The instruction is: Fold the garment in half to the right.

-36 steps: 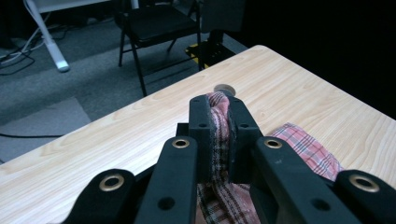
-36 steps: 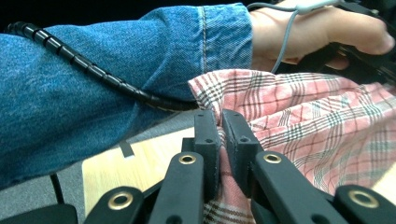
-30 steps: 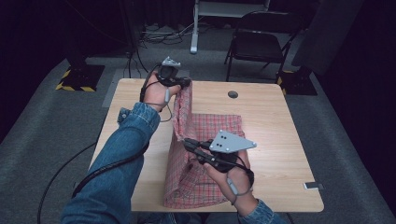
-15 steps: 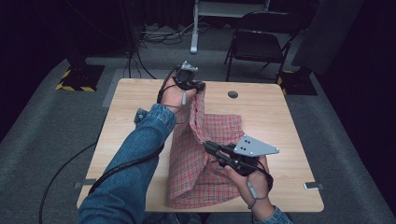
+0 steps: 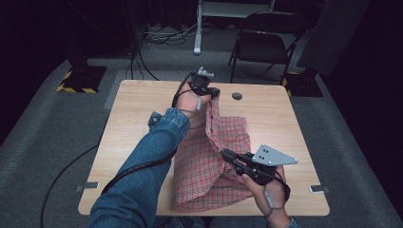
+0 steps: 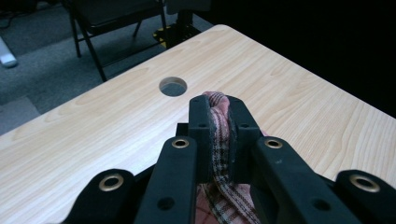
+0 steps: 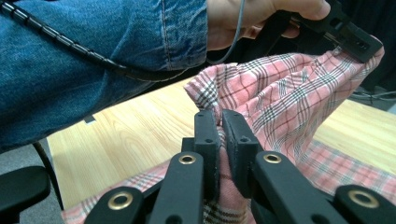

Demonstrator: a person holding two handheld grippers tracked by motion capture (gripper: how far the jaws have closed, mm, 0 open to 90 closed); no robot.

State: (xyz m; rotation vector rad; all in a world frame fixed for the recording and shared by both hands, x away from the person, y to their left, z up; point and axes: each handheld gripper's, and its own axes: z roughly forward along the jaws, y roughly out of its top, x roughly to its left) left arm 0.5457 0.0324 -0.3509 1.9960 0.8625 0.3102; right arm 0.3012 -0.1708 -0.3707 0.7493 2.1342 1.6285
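A red plaid cloth [image 5: 209, 156] lies partly on the wooden table [image 5: 133, 123], pulled up at two points. My left gripper [image 5: 211, 92] holds its far corner lifted near the table's back edge; its jaws pinch a bunched fold of plaid cloth [image 6: 219, 130]. My right gripper [image 5: 227, 155] is shut on the cloth's near edge at the table's front right, with plaid cloth [image 7: 289, 102] stretching away from its jaws toward the left gripper [image 7: 350, 39]. A denim sleeve [image 7: 93, 60] crosses above.
A round hole [image 5: 236, 96] sits in the table near the back edge, right of the left gripper. A folding chair [image 5: 266, 45] and cables stand on the floor behind. Bare tabletop [image 5: 290, 118] lies right of the cloth.
Both hands have moved to the right with the cloth and sunk a little. The cloth has shifted right across the table.
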